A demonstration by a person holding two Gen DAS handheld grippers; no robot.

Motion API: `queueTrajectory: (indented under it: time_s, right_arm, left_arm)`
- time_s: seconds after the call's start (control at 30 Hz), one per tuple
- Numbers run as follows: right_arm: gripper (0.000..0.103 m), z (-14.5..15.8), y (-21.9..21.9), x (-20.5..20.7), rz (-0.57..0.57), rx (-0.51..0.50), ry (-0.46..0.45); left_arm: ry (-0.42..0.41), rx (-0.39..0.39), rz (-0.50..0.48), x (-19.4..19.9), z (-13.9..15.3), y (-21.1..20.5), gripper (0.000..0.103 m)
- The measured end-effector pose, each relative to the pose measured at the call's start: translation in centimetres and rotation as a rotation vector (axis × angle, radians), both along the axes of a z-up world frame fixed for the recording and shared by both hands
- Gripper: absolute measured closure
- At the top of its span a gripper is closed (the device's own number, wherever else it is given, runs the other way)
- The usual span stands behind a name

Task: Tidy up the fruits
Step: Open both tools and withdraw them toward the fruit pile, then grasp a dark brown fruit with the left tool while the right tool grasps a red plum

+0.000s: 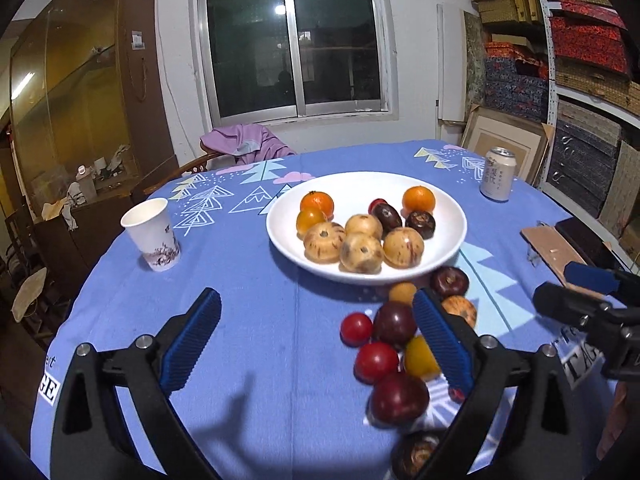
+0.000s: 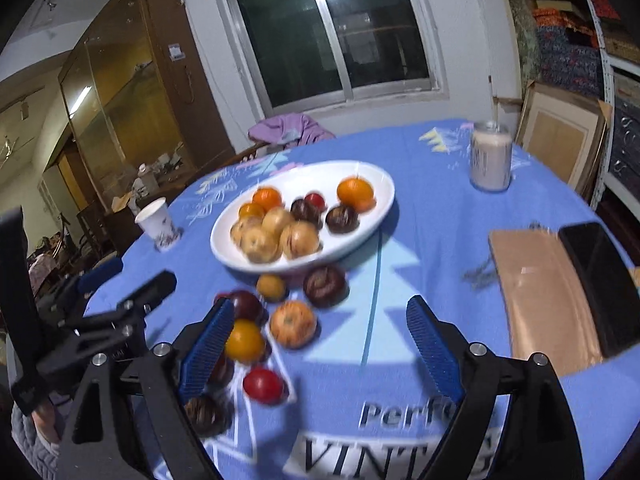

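Left wrist view: loose fruits (image 1: 394, 344) lie on the blue tablecloth (image 1: 260, 320) just in front of the white plate (image 1: 452, 248), which already holds oranges and pale round fruit. Left gripper (image 1: 316, 338) and right gripper (image 2: 320, 344) both stand wide apart, holding nothing. Clustered round fruit could roll off if nudged by a finger. Cloth print reads "VINT", partly cut; the can's (image 1: 498, 176) label is illegible.

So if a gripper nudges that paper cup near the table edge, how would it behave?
The paper cup looks empty and thin-walled, so probably light and easily tipped or slid. Its narrow base suggests toppling; squeezed, it would likely crumple.
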State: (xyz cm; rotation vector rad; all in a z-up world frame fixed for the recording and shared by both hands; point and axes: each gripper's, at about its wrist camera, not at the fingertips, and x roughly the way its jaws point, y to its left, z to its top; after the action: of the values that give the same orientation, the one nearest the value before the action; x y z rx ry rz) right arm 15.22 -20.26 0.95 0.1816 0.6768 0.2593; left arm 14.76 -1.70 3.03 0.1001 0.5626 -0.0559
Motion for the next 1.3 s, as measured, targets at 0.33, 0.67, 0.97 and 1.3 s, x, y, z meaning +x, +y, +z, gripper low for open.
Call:
queueTrajectory:
  time_s: [0.33,0.67,0.97,1.3]
  right_arm:
    - [0.014,-1.0,0.8,0.2,0.004,-0.040,0.049]
    - [0.014,-1.6,2.3,0.2,0.048,-0.099,0.069]
    - [0.014,-2.0,1.2,0.8,0.009,-0.066,0.108]
    - [0.004,-2.4,-2.1,1.6,-0.093,0.086,0.162]
  left_arm:
    - [0.058,0.009,-0.044,-2.7,-1.8,-0.7,0.006]
    - [0.120,-0.009,-0.047,-2.7,-2.6,0.2,0.004]
    - [0.161,-0.193,0.033,-2.1,-2.4,5.0,0.004]
    - [0.179,0.058,-0.229,-4.6,-4.1,-3.1,0.004]
